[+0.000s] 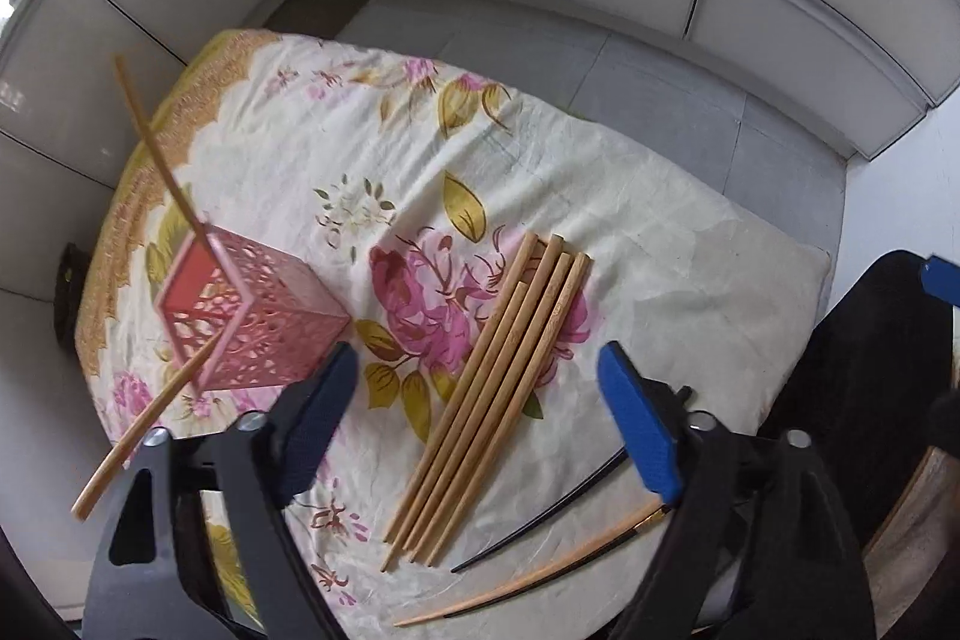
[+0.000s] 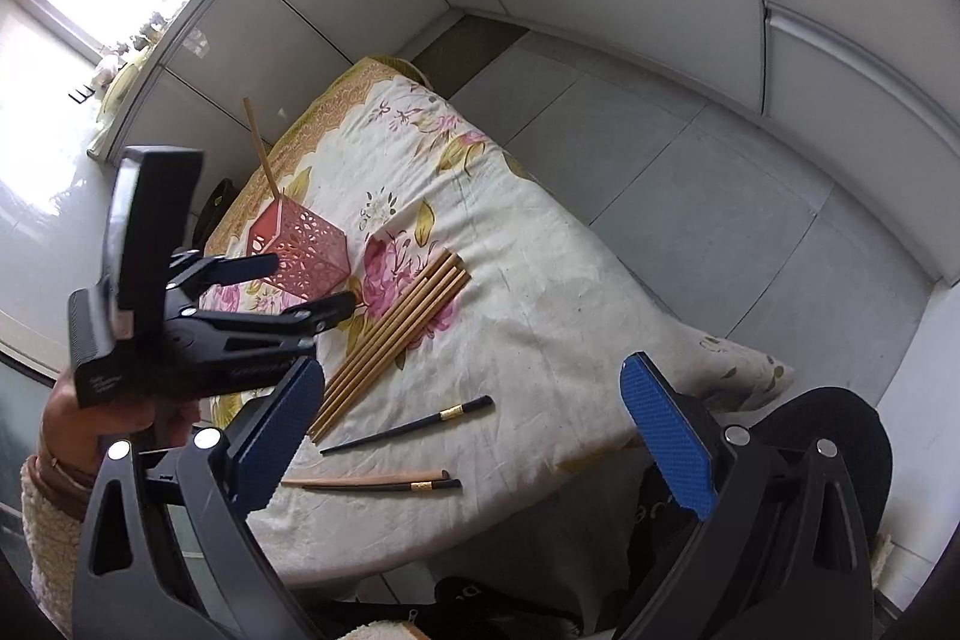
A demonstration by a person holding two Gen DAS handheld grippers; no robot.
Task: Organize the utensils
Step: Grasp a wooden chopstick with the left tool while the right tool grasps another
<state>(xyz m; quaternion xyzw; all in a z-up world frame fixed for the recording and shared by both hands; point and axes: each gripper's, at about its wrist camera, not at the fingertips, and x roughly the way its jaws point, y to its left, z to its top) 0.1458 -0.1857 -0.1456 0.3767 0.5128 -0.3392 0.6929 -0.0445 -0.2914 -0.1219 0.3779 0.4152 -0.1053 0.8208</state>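
1. On the floral cloth [image 1: 630, 220] sits the pink cut-out holder [image 1: 252, 316], standing on its base toward the left side, its open top facing up.
2. One bamboo chopstick [image 1: 157, 154] is already in the holder, leaning out over the cloth's gold border.
3. Another light chopstick [image 1: 141, 436] shows in the left wrist view, slanting past the holder's near corner; whether it lies on the cloth or is held up, I cannot tell.
4. Just right of the holder lies the bundle of bamboo chopsticks [image 1: 486, 400], side by side across the pink rose print.
5. Nearer the cloth's front edge: a black chopstick with a gold band [image 2: 408, 427], well apart from the bundle, then a black chopstick [image 2: 384, 487] and a bamboo-coloured chopstick [image 2: 366, 480] touching each other.
6. Left gripper [image 1: 477, 424] hovers above the bundle, fingers spread wide, nothing between them.
7. Right gripper [image 2: 474, 448] hangs over the front edge, fingers wide apart too, empty.
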